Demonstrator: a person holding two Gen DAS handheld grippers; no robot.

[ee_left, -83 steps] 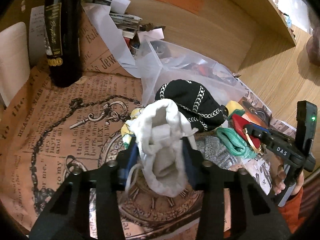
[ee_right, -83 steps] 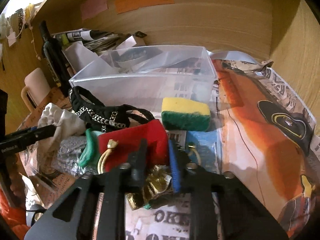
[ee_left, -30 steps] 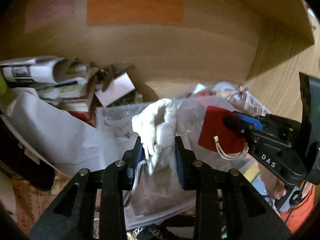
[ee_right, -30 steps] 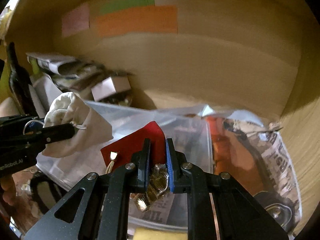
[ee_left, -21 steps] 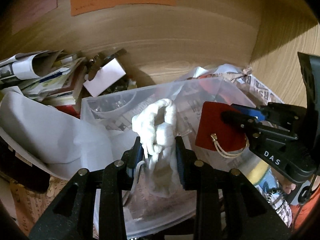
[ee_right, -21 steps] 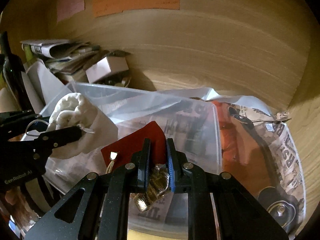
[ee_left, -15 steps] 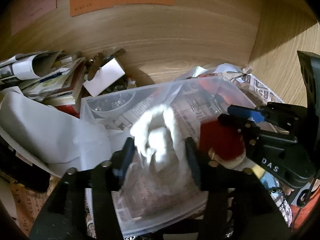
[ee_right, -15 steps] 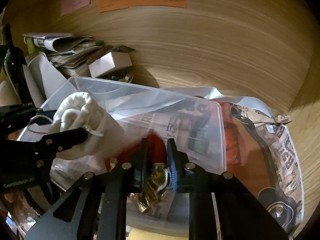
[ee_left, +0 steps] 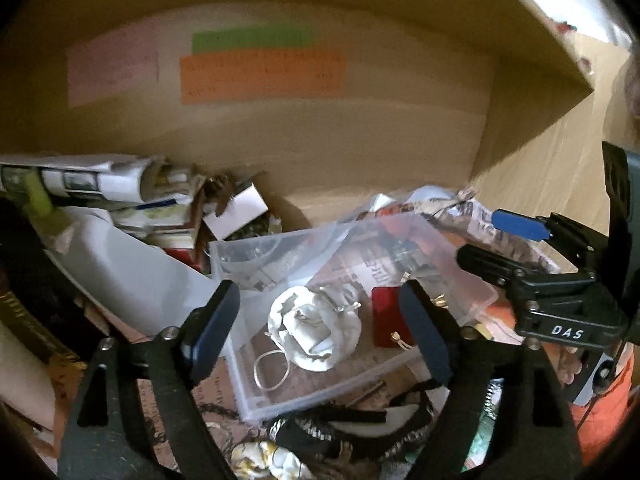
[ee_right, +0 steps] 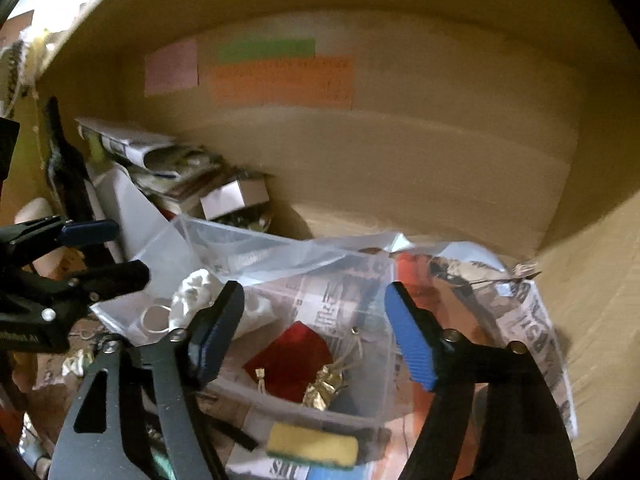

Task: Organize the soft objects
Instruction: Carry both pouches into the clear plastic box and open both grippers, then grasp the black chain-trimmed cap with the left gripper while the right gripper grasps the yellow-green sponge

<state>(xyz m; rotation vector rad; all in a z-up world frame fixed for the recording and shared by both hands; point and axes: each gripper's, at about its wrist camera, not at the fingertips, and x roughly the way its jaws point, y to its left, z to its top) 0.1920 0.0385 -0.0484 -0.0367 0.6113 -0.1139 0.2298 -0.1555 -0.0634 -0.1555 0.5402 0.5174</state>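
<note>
L wrist: "DAS" on R tongs [ee_left: 486, 240]

A cluttered home storage nook is showing: wooden walls [ee_left: 360, 152] carrying coloured paper notes [ee_left: 262, 76], newspapers [ee_left: 92, 184] piling beside a clear plastic bin [ee_left: 472, 280].

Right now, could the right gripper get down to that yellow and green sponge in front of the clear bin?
Probably yes. The right gripper is open and holds nothing, and the sponge lies outside the clear bin, against its near wall, with nothing on top. It sits below the fingers, so the gripper would need to pull back and dip.
</note>
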